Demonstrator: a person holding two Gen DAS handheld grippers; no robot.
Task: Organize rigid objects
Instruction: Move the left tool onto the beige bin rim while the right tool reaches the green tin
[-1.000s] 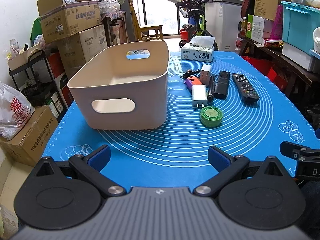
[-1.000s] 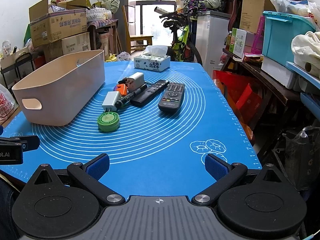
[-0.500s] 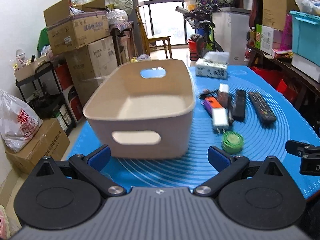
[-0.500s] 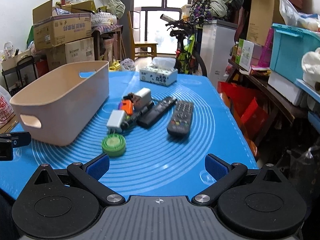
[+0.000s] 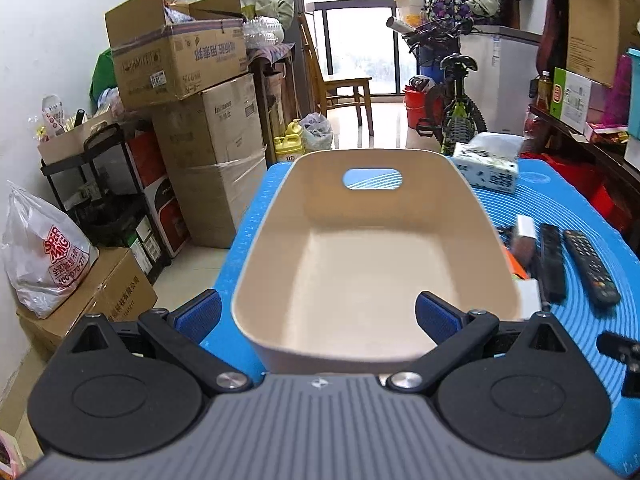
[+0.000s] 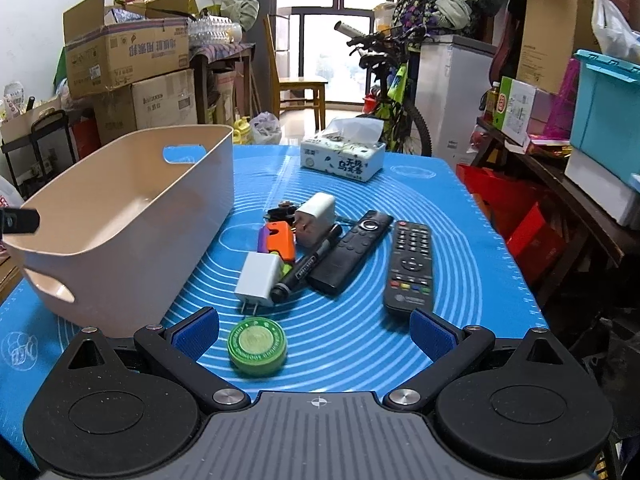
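Big cardboard boxes (image 5: pixel 180 60) are stacked at the upper left. A wooden chair (image 6: pixel 298 84) stands by the window (image 6: pixel 320 20) in the upper middle. A bike (image 6: pixel 392 92) leans beside a white fridge (image 6: pixel 456 92).

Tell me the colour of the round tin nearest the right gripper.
Green round tin, clearest in the right wrist view.

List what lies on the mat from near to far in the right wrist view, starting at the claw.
Green round tin → white plug charger → orange block → second white charger → tissue box.
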